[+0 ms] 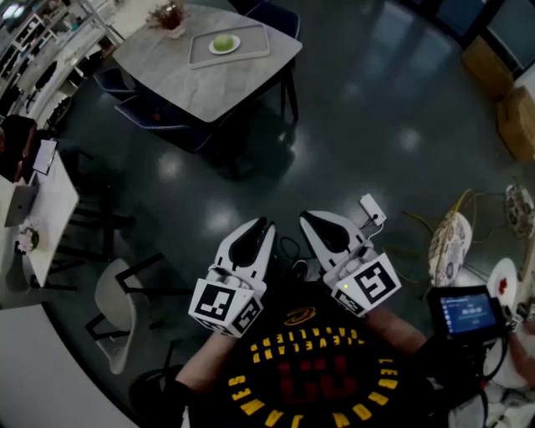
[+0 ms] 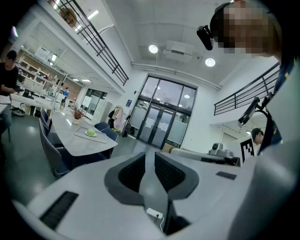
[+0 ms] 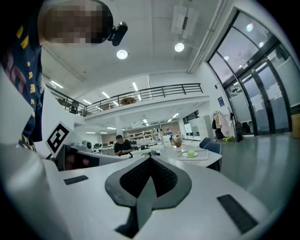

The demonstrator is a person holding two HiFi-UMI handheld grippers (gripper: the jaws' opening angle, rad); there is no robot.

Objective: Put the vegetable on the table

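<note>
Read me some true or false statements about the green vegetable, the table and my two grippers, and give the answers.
1. The green vegetable lies on a plate that sits on a tray on the table. True.
2. The right gripper is holding the vegetable. False: its jaws are shut on nothing, and the vegetable is far off on the table.
3. The left gripper has its jaws slightly apart with nothing between them. True.
4. The tray sits on the floor beside the table. False: it is on the tabletop.
5. A small potted plant stands on the table near the tray. True.
</note>
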